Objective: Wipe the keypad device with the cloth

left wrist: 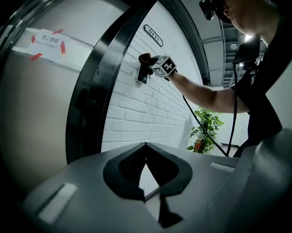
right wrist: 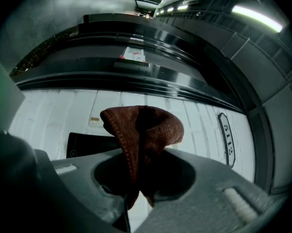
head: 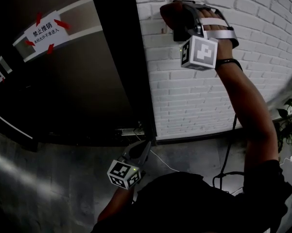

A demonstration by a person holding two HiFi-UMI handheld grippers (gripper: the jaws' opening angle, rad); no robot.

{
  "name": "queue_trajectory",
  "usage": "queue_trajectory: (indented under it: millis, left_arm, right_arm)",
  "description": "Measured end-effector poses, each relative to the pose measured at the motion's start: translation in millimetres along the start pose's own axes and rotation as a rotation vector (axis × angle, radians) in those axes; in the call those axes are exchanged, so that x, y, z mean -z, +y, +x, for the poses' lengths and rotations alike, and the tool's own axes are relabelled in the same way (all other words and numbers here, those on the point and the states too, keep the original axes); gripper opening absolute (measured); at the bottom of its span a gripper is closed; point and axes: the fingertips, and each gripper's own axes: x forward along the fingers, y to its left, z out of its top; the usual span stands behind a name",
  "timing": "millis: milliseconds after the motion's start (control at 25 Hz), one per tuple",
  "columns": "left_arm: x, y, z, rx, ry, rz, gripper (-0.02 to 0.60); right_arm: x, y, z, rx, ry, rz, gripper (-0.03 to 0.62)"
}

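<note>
The black keypad device (head: 180, 33) is mounted high on the white brick wall; the right gripper view shows it as a dark slab (right wrist: 87, 143) behind and left of the cloth. A reddish-brown cloth (head: 169, 11) is bunched over the device's top. My right gripper (head: 182, 16) is raised to the device and shut on the cloth (right wrist: 146, 125), which sticks out past the jaws. The left gripper view shows cloth (left wrist: 145, 58) and device (left wrist: 143, 74) from afar. My left gripper (head: 140, 153) hangs low, far from the device, its jaws (left wrist: 146, 147) closed together on nothing.
A dark door frame (head: 131, 67) runs down just left of the device, with a glass door and a taped white notice (head: 44, 32). An oval number plate (right wrist: 225, 139) is on the bricks. A potted plant (head: 291, 123) stands at right; a cable (head: 228, 152) hangs from my right arm.
</note>
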Motion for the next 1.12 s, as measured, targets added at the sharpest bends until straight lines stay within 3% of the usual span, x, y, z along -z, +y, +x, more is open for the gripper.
queue_trajectory:
  millis: [1120]
  left_arm:
    - [5,5,-3,-0.01,0.011,-0.004,0.017]
  right_arm:
    - [2,104,-34,-0.178,-0.003,0.051,0.069]
